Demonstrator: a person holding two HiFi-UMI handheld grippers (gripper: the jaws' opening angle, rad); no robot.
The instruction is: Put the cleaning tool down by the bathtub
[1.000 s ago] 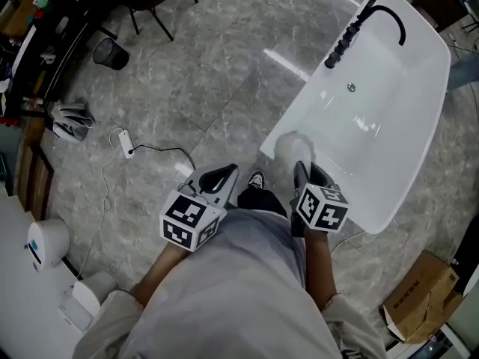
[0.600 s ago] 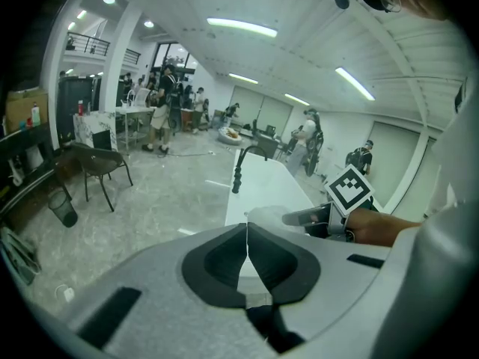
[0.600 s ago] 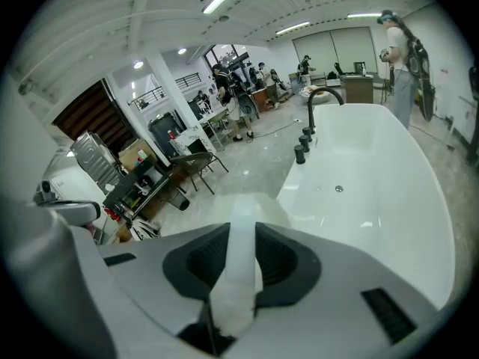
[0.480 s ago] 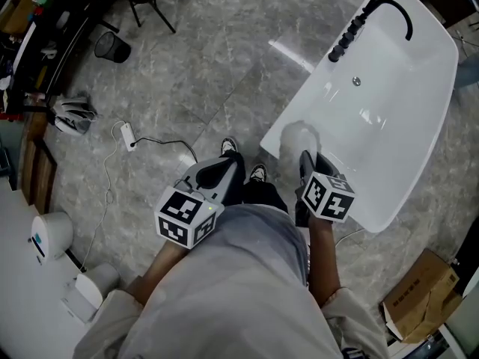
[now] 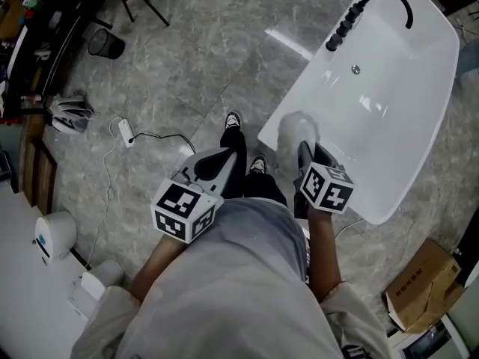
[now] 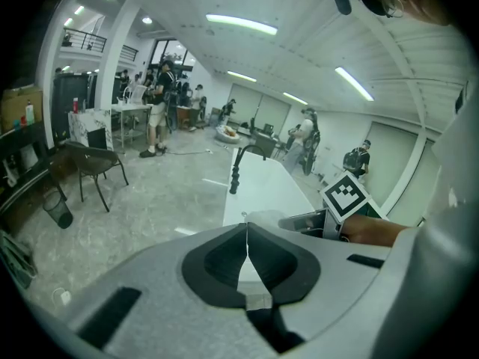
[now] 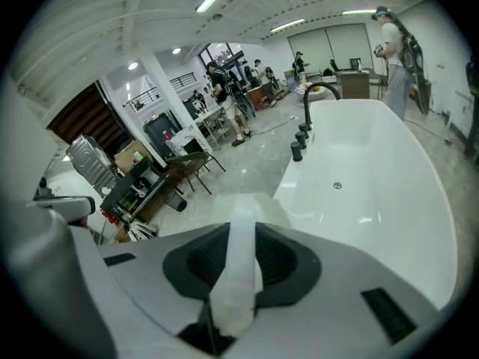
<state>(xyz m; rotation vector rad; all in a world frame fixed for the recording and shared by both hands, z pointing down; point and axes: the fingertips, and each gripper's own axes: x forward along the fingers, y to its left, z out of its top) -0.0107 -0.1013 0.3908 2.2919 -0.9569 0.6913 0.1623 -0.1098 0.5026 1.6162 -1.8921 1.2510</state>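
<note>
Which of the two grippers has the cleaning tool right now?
The right gripper: its jaws clamp the whitish handle of the cleaning tool, whose head is by the near end of the bathtub. The left gripper is shut on nothing.

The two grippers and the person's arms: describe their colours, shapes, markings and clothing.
The left gripper and right gripper have pale grey moulded shells with black padded jaws. Each carries a white cube with black square markers: left cube, right cube. The person wears a light grey top.
</note>
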